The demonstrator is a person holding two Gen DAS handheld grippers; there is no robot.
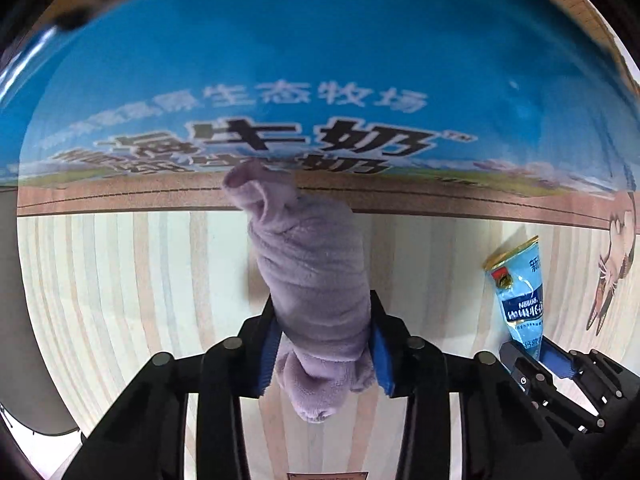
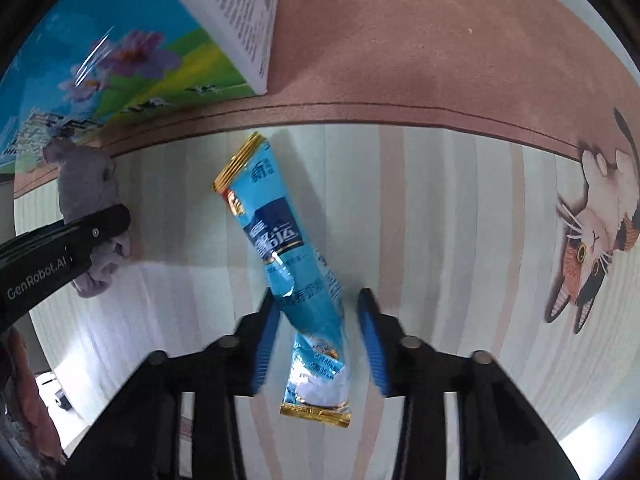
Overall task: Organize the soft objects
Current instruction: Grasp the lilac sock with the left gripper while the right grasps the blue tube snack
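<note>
A purple cloth (image 1: pixel 316 280) is held in the left tongs (image 1: pixel 324 340). The tongs are squeezed in on the cloth from both sides, near its lower part. The cloth is rolled up and bunched. Its top points to 12 o'clock, toward a big blue box (image 1: pixel 320 60) with white and dark writing on it. The box stands at the far edge of the desk (image 1: pixel 120 280), on a pink band of the striped mat.

A blue packet (image 2: pixel 288 264) with gold ends sits between the fingers of the right tongs (image 2: pixel 316 344). These tongs are partly open. The left pad seems to touch the packet, but a gap is seen on the right side, so it cannot be told if the packet is really gripped. The packet is twisted and leans toward 11 o'clock. In the left view it is seen at 3 o'clock, beside the cloth but apart from it.

A cat picture (image 2: pixel 592 240) is printed on the mat at 3 o'clock in the right view.

The step in hand looks like the carrying step: both soft things are picked up and are being brought toward the box. The task seems about half done. Next, the cloth probably needs to be lifted over the box edge and let go inside. The packet should be gripped more firmly first, or it could slip out.
</note>
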